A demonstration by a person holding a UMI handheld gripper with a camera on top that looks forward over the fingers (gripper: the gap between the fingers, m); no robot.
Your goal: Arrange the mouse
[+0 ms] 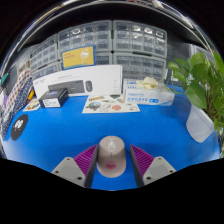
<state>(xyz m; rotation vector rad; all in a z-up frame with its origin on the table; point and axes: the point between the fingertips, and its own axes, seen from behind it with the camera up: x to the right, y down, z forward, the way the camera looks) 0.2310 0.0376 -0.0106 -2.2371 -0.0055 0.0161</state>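
Gripper: hand-held gripper (111, 163) held low and level over the blue table (100, 128), pointing toward the far shelving.
Fingers: both purple pads (86, 158) press against a beige mouse (111, 154), pinched between them.
Open room: bare blue surface lies just ahead of the fingers.
Far edge: white keyboard box (78, 80), a blue-and-white box (148, 94) and a flat leaflet (108, 104) line up.
Right: green plant (203, 80) at the table's edge.
Left: black device (54, 97).
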